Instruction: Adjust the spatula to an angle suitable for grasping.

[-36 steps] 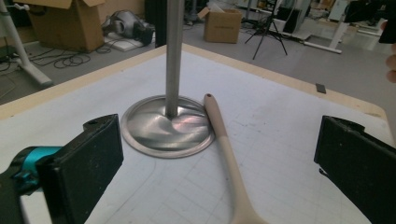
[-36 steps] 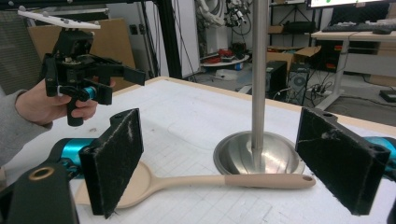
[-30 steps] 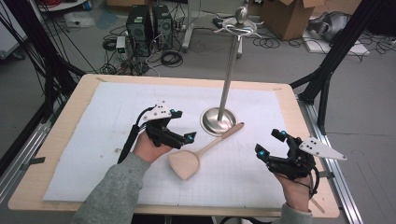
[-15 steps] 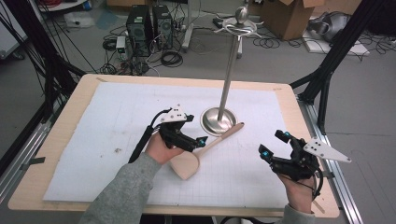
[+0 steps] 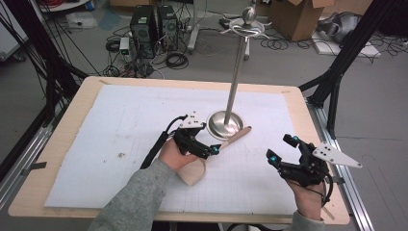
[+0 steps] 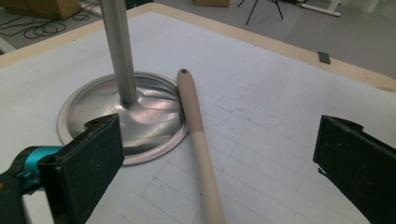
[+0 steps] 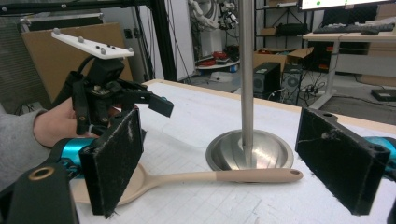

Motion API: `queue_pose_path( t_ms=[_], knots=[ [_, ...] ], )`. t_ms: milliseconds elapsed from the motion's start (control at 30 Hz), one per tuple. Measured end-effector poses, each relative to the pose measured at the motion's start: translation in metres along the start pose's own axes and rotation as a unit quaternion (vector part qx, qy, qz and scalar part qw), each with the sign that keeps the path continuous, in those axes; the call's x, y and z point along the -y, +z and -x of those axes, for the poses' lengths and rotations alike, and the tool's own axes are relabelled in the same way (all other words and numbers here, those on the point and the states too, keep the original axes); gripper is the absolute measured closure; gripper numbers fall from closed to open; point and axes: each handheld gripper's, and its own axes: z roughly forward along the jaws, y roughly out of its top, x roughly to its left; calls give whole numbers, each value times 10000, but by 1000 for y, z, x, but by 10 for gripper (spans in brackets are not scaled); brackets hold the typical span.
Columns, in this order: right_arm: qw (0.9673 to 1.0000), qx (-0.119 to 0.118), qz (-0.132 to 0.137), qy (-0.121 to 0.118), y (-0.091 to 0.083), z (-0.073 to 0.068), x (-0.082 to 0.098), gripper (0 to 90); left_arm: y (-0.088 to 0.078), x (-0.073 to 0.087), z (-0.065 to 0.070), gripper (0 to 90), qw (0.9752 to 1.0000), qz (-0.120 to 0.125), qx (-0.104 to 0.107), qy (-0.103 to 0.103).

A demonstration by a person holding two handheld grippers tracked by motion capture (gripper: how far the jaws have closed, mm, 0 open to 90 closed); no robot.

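A beige wooden spoon [image 5: 234,137] lies on the white mat, its handle end touching the steel stand's round base [image 5: 224,124]. My left gripper [image 5: 211,149] hovers open over the handle near the bowl, and the hand hides part of the bowl. In the left gripper view the handle [image 6: 201,140] runs up between the two wide-apart jaws, with the base [image 6: 107,107] at the left. My right gripper [image 5: 280,149] is open at the front right, apart from the spoon. Its view looks across the spoon [image 7: 224,177] and the base [image 7: 250,149] to the left gripper [image 7: 116,98].
The stand's thin pole [image 5: 235,77] rises from the base to hooks at the top. The white gridded mat [image 5: 120,130] covers most of the wooden table [image 5: 62,134]. Computers, cables and boxes lie on the floor beyond the far edge.
My left gripper has moved right, from beside the spoon's bowl to over its handle, and stays open. The right gripper has barely shifted.
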Motion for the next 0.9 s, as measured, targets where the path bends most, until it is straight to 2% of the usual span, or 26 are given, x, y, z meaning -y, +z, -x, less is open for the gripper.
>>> queue_pose_path(
  t_ms=[267,500,900],
  knots=[
    [10000,-1,-2,6,0,1,1,142,15,5,1,23,9997,-244,-55,49],
    [10000,-30,-25,-23,2,0,1,142,25,10,0,23,9990,-436,-42,-11],
    [10000,-36,-43,24,2,0,2,142,37,14,0,23,9978,-650,-73,-38]
  ],
)
